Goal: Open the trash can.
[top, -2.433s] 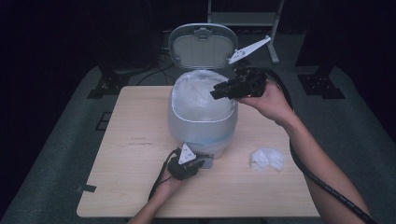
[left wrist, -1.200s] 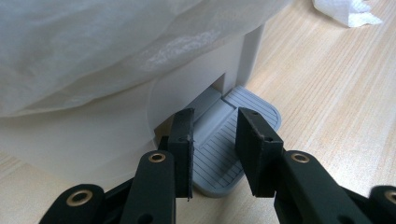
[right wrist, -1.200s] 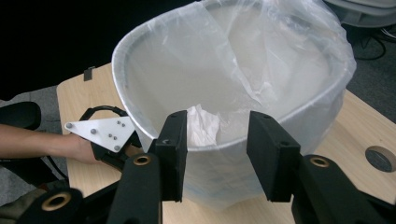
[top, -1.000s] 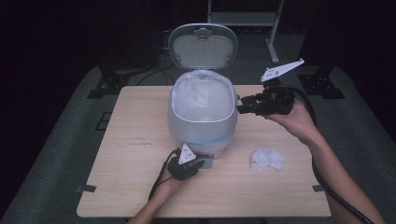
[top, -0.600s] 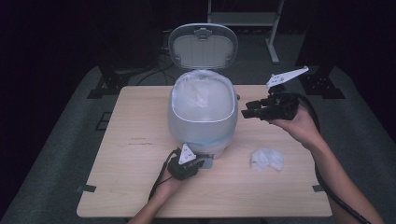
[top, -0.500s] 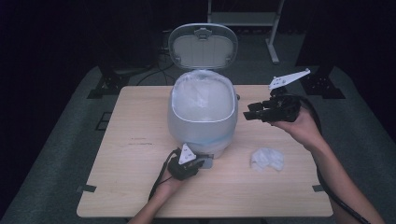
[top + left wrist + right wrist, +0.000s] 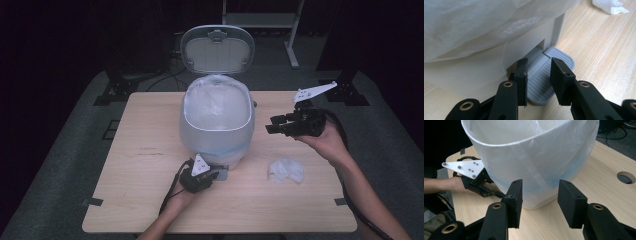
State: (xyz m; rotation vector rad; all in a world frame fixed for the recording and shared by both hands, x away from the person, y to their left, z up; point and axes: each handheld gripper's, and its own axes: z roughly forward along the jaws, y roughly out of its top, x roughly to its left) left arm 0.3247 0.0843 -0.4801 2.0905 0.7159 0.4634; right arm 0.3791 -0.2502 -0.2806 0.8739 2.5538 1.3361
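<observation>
Both our grippers open, empty. L gripper (image 7: 214, 176) jaws down on grey pedal (image 7: 549, 75) of pedal bin (image 7: 216, 125) at table (image 7: 130, 165) centre; bin upright, lid (image 7: 218, 49) raised, pedal facing us. R gripper (image 7: 272, 124) hovers beside bin, aimed at it.

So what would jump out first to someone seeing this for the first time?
Probably the pale pedal bin in the middle of the wooden table, its lid standing open and a white liner bag inside. Next, the left claw pressing down on the grey foot pedal at the bin's base. To the right, the open right claw hovers above a crumpled white tissue.
</observation>
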